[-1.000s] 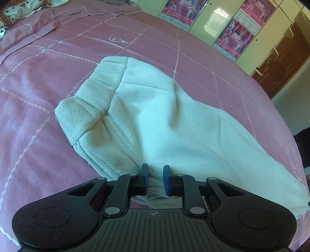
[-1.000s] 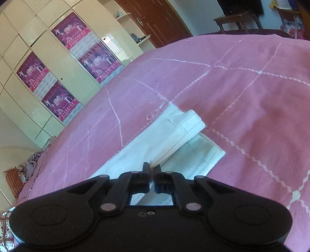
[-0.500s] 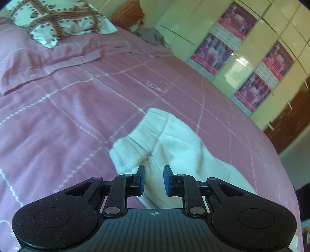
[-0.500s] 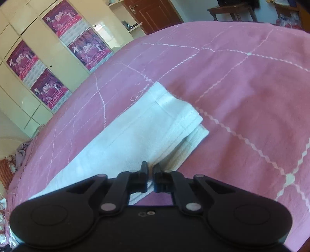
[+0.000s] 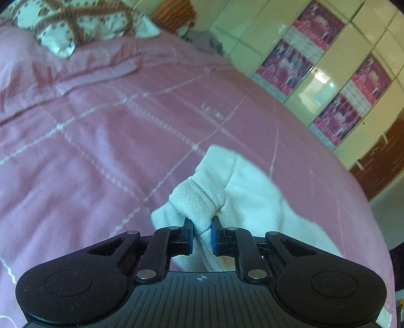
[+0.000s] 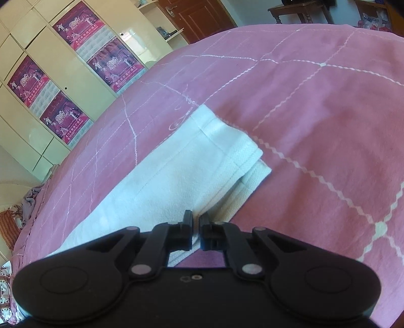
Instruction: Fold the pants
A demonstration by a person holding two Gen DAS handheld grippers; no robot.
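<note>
Left tongs (image 5: 201,233), black with blue pads, fill the bottom of the left wrist view and have just been closing; they now pinch a bunched fold of the white pants (image 5: 199,199) between their pads. From the pads the gathered cloth rises as a ribbed, rolled lump at the centre of the frame, lifted off the bed. More of the garment spreads toward the lower right, slightly blurred, lying on the pink bedspread (image 5: 101,151). Thin white stitched lines cross the bedspread in a grid. In the upper left sits a patterned white and brown pillow (image 5: 83,22), with a grey heap of cloth (image 5: 204,40) near the top centre. Along the upper right runs a cream wardrobe (image 5: 325,73) with pink posters (image 5: 287,65) on its doors.

Right tongs (image 6: 196,233), all black, fill the bottom of the right wrist view, pressed together on the near edge of the pants (image 6: 176,171), with a thin layer of cloth caught between the pads. Here the garment lies flat on the bed as a long white strip running from the lower left to the centre, its hemmed ends stacked one on the other, the lower layer poking out to the right. Pink bedspread (image 6: 315,113) surrounds it. Cream wardrobe (image 6: 38,58) doors with posters (image 6: 113,65) fill the upper left, and a brown door (image 6: 202,12) shows at the top centre.
</note>
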